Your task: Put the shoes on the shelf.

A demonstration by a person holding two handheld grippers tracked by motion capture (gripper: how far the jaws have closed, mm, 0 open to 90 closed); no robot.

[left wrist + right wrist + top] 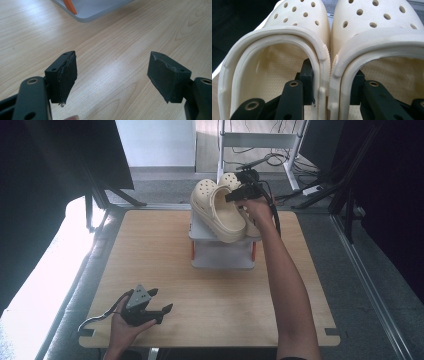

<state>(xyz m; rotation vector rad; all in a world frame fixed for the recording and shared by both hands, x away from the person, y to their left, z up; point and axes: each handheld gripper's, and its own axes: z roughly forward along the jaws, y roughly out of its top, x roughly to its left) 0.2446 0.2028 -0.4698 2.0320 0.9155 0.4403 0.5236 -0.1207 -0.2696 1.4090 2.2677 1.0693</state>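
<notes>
Two light, springy foam clogs (pixel 329 42) are pinched together at their touching inner walls by the half-closed right gripper (pixel 329 82).

light: bright glare at left (blown out) | corners: dark | focus: soft — high view slightly blurred

From my remote seat, the two-tier stand (pixel 222 251) sits on the far middle of the table (pixel 210 290), and the pair of clogs (pixel 222 207) lies side by side on its top shelf, toes pointing away from me. My right gripper (pixel 245 195) is over the clogs' right side, one jaw inside each clog (their touching inner walls lie between the jaws). My left gripper (pixel 162 301) rests at the table's near left corner, well apart from the stand.
</notes>
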